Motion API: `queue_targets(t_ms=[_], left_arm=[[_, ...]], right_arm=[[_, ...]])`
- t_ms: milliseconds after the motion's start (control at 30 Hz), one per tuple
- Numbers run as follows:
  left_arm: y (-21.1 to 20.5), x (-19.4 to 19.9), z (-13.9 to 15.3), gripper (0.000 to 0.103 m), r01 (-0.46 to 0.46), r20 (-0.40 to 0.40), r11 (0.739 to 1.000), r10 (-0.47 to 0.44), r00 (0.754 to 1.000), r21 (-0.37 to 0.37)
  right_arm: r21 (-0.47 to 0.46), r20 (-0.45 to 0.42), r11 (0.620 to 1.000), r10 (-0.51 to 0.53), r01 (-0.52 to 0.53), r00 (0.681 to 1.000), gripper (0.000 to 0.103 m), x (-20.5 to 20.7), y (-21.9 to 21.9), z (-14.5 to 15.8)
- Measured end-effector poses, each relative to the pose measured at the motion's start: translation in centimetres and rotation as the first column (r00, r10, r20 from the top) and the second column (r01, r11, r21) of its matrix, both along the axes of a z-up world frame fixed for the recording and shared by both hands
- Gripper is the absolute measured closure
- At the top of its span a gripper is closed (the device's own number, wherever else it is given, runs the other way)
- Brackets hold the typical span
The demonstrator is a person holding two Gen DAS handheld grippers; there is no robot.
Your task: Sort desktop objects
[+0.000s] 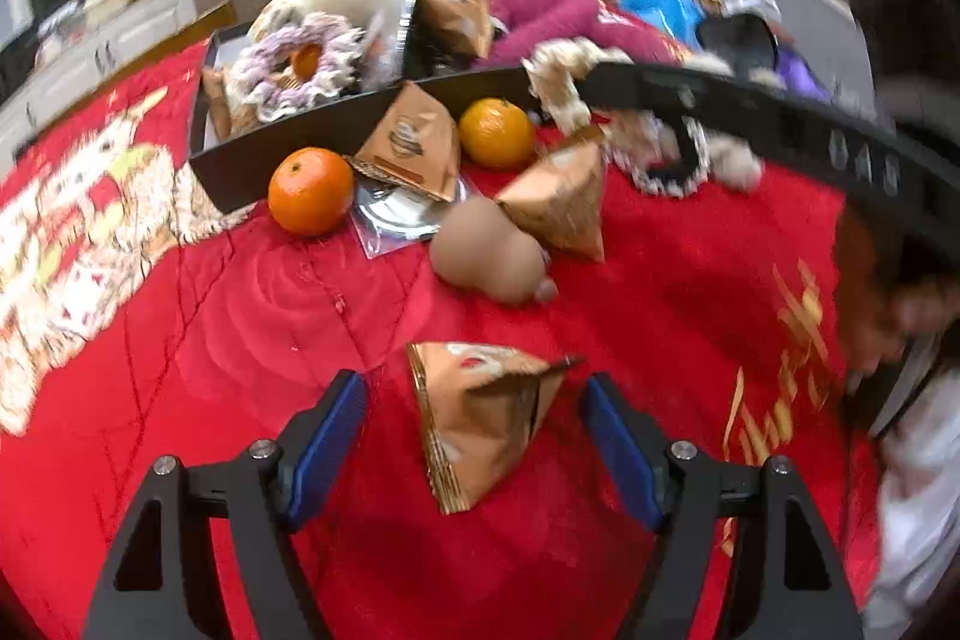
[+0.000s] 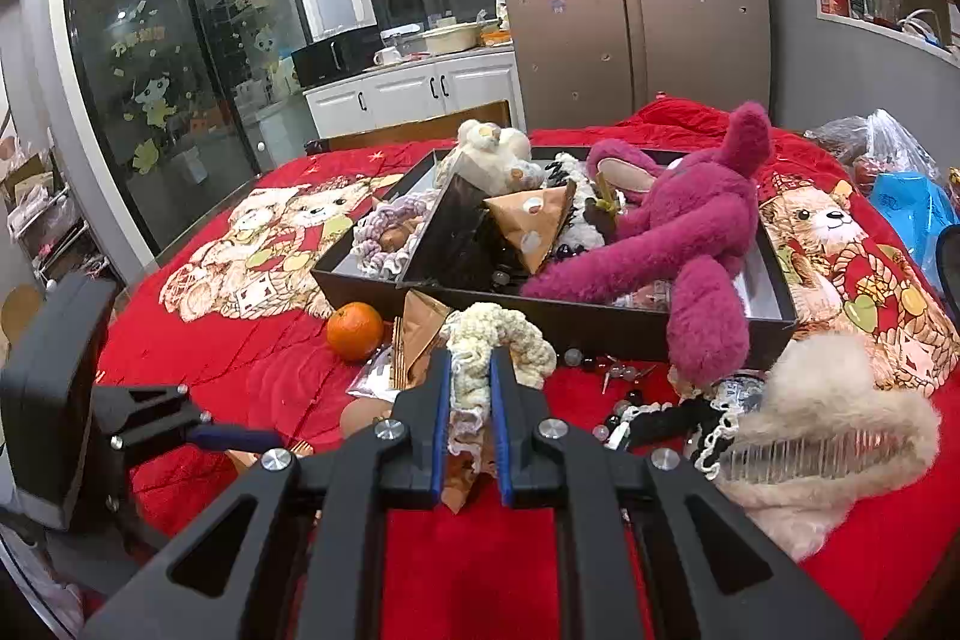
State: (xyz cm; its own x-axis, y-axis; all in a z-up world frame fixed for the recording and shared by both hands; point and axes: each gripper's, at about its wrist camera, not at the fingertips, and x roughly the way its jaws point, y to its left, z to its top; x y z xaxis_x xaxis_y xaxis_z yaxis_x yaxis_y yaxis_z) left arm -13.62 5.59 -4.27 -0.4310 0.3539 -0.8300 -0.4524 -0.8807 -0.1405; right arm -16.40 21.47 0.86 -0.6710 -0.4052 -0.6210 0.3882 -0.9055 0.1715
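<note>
My left gripper (image 1: pixel 474 436) is open above the red cloth. A gold triangular snack packet (image 1: pixel 480 424) lies between its blue pads (image 1: pixel 327 439), and neither pad presses on it. Beyond it lie two more such packets (image 1: pixel 414 145) (image 1: pixel 558 202), two oranges (image 1: pixel 310 190) (image 1: pixel 497 133) and a tan egg-shaped thing (image 1: pixel 486 256). My right gripper (image 2: pixel 471 370) is shut on a cream crocheted scrunchie (image 2: pixel 498 334), held in front of the black tray (image 2: pixel 600 325). In the left wrist view the same scrunchie (image 1: pixel 561 85) hangs by the tray's front wall.
The black tray holds a pink plush toy (image 2: pixel 690 226), a cream plush (image 2: pixel 486 148), a purple scrunchie (image 2: pixel 384 220) and a packet (image 2: pixel 534 220). A fluffy beige hair clip (image 2: pixel 828 436), beads and pins (image 2: pixel 624 376) lie at the right. A blue bag (image 2: pixel 906 208) sits far right.
</note>
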Motion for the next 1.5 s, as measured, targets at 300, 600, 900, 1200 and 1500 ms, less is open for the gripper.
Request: queue_targets(t_ms=[300, 600, 900, 1200, 1500], left_arm=[[-0.7, -0.4, 0.4, 0.056, -0.065, -0.034, 0.998, 0.065, 0.997, 0.007], [-0.3, -0.1, 1.1, 0.058, -0.077, -0.107, 0.997, 0.076, 0.991, -0.007], [-0.8, -0.3, 1.3, 0.058, -0.108, -0.125, 0.994, 0.106, 0.987, -0.013], [-1.6, 0.2, 3.0, 0.058, -0.18, -0.224, 0.984, 0.173, 0.959, -0.008], [-2.9, 0.0, 4.7, 0.058, -0.252, -0.285, 0.967, 0.252, 0.925, 0.038]], right_arm=[[0.012, 0.01, 1.0, 0.008, -0.008, 1.0, 0.09, -0.1, -0.4, -0.4], [0.018, 0.007, 1.0, 0.013, -0.013, 1.0, 0.09, -0.1, -0.6, -0.4], [0.018, 0.008, 1.0, 0.017, -0.017, 1.0, 0.09, 0.0, -0.6, -0.4], [0.038, -0.023, 0.999, 0.008, -0.007, 1.0, 0.09, 0.2, -0.8, 0.0], [0.016, -0.076, 1.0, 0.011, -0.01, 0.997, 0.09, 1.0, -1.2, 1.4]])
